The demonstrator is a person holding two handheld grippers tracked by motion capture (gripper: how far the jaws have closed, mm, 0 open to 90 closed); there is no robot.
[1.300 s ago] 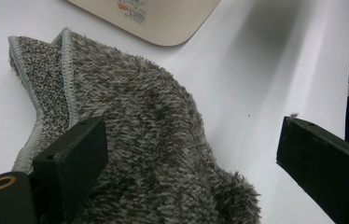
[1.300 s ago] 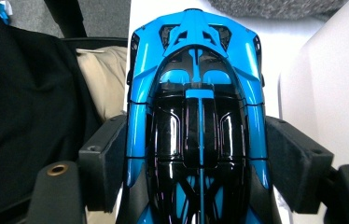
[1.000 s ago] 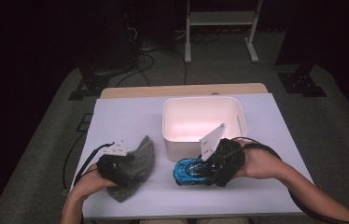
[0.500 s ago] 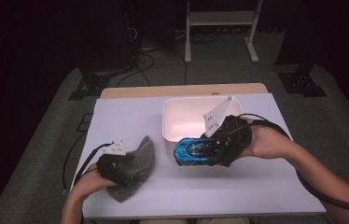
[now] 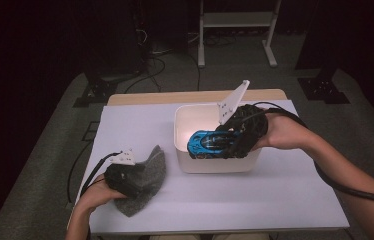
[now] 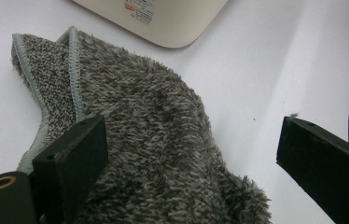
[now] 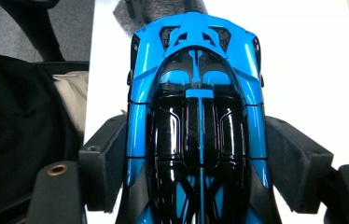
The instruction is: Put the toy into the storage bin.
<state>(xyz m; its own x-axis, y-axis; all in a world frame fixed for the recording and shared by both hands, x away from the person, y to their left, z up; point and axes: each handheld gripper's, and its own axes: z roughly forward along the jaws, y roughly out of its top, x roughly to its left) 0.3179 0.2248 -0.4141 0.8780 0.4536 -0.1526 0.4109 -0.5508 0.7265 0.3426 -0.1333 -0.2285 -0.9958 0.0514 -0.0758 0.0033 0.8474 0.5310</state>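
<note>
Left gripper at about 8 o'clock on the white table, jaws spread wide and pressed on nothing. Grey fleecy cloth under and between those jaws, touching the left pad, well clear of the other; cloth spreading from the gripper toward 1 o'clock in the high view, flat on the table. White tub at centre, just off to 2 o'clock of the cloth, apart from it. Right gripper at about 3 o'clock, raised over the tub's near wall, jaws clamped on the flanks of a blue and black toy car. Car lengthwise between the pads, nose jutting out past the tips toward 9 o'clock in the high view, off the table, above the tub's near rim.
</note>
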